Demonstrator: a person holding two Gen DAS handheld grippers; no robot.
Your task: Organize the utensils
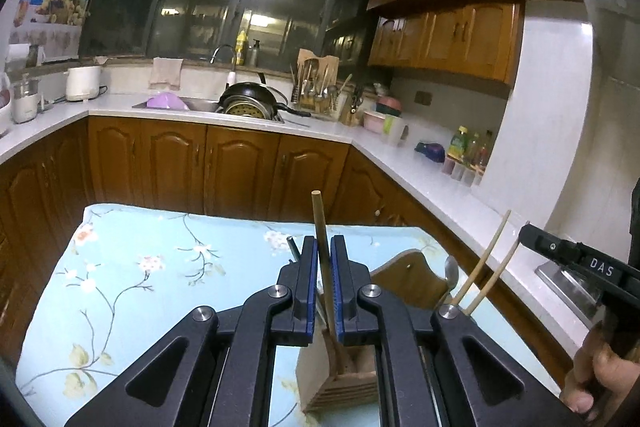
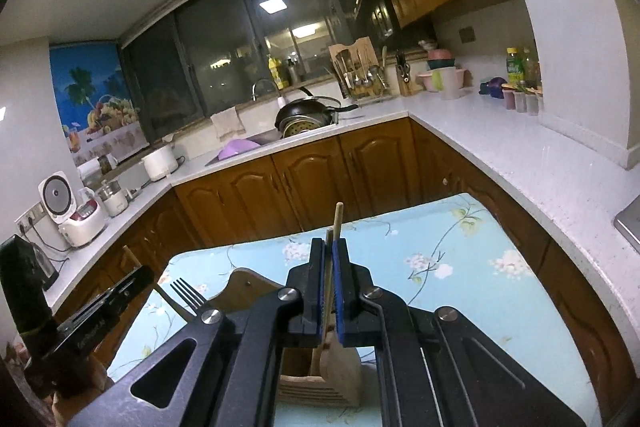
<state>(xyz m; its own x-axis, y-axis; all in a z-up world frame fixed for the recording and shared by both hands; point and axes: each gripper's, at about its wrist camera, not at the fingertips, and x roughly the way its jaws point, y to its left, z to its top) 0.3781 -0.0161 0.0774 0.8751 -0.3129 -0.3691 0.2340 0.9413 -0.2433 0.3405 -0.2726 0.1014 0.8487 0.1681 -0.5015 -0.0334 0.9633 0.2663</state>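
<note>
My left gripper (image 1: 324, 247) is shut on a wooden chopstick (image 1: 321, 227) that stands upright, its lower end down in a wooden utensil holder (image 1: 340, 383) on the blue floral table. Two more chopsticks (image 1: 486, 263) and a spoon (image 1: 451, 269) stick up from the holder at the right. My right gripper (image 2: 331, 251) is shut on the handle of a wooden spatula (image 2: 338, 355), whose blade hangs over the same holder (image 2: 308, 387). A fork (image 2: 185, 295) stands in the holder at the left. The right gripper also shows in the left wrist view (image 1: 576, 259).
The table with the blue floral cloth (image 1: 140, 267) stands before brown cabinets (image 1: 240, 167). The white counter (image 2: 500, 147) holds a sink with a black pan (image 2: 308, 111), a utensil rack (image 2: 360, 71), bottles and a rice cooker (image 2: 76, 215).
</note>
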